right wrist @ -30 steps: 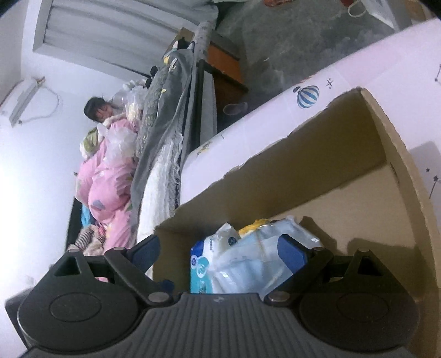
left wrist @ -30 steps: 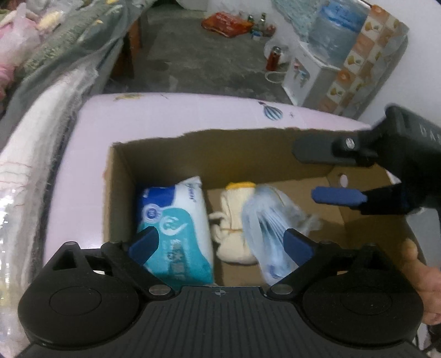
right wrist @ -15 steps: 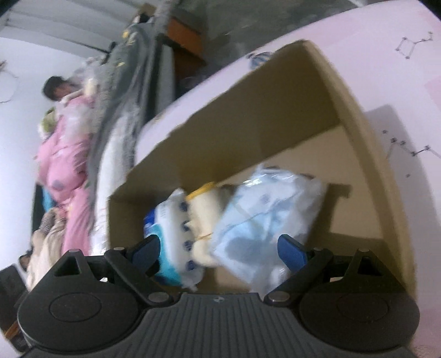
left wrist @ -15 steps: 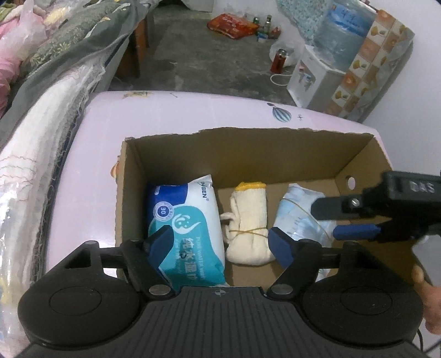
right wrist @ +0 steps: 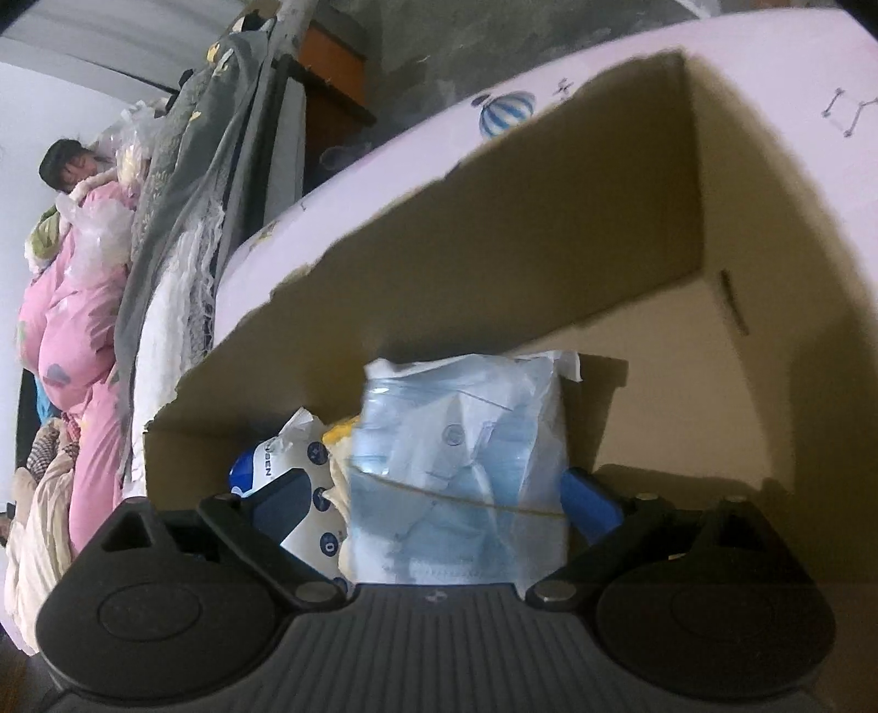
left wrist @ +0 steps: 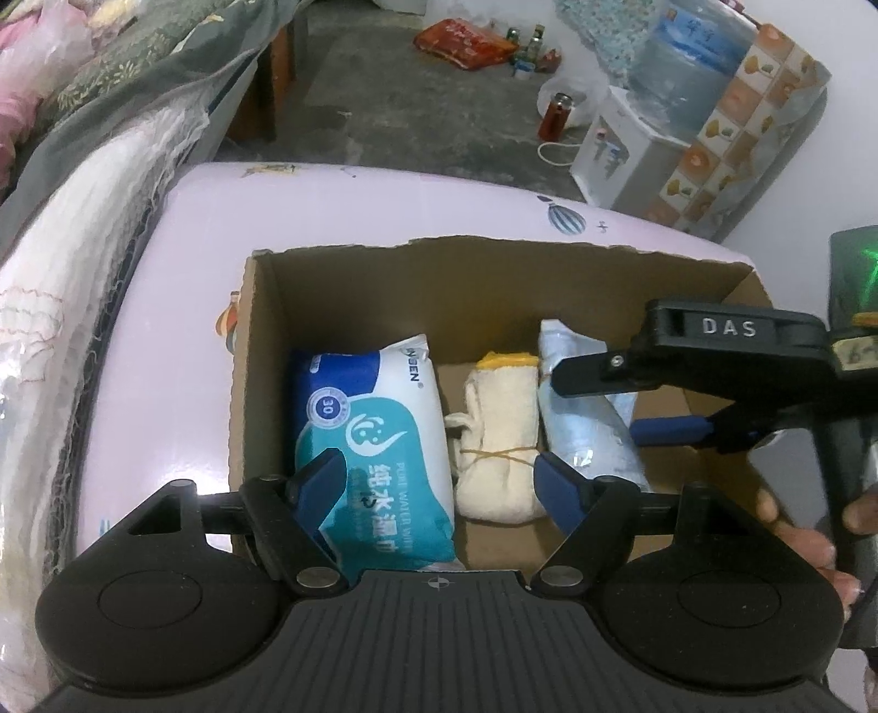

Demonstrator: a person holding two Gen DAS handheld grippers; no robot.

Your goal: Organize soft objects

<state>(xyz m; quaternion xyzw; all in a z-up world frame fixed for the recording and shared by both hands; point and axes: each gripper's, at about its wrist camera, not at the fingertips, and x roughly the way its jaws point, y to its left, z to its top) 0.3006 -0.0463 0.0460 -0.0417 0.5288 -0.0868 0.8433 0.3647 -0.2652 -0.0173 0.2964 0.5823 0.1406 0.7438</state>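
Note:
An open cardboard box point(left wrist: 258, 351) stands on the pink table point(left wrist: 164, 340). Three things lie side by side in it: a blue-and-teal wet wipes pack point(left wrist: 378, 439), a cream cloth bundle point(left wrist: 499, 439) tied with a rubber band, and a clear bag of blue face masks point(right wrist: 455, 471). My left gripper point(left wrist: 439, 474) hangs open over the box's near edge, above the wipes and the cloth, holding nothing. My right gripper point(right wrist: 439, 504) reaches in from the right point(left wrist: 595, 406). Its jaws are opening, with the mask bag point(left wrist: 581, 439) between them, unpressed.
A person's hand point(left wrist: 795, 543) holds the right gripper at the box's right side. Bedding and clothes point(left wrist: 82, 137) pile up along the table's left. On the floor beyond stand a water dispenser point(left wrist: 631, 142), bottles point(left wrist: 554, 112) and a red packet point(left wrist: 466, 44).
My left gripper's jaws have narrowed. The mask bag, blurred and raised a second ago, now lies in the box beside the cloth. My right gripper has sunk lower over it.

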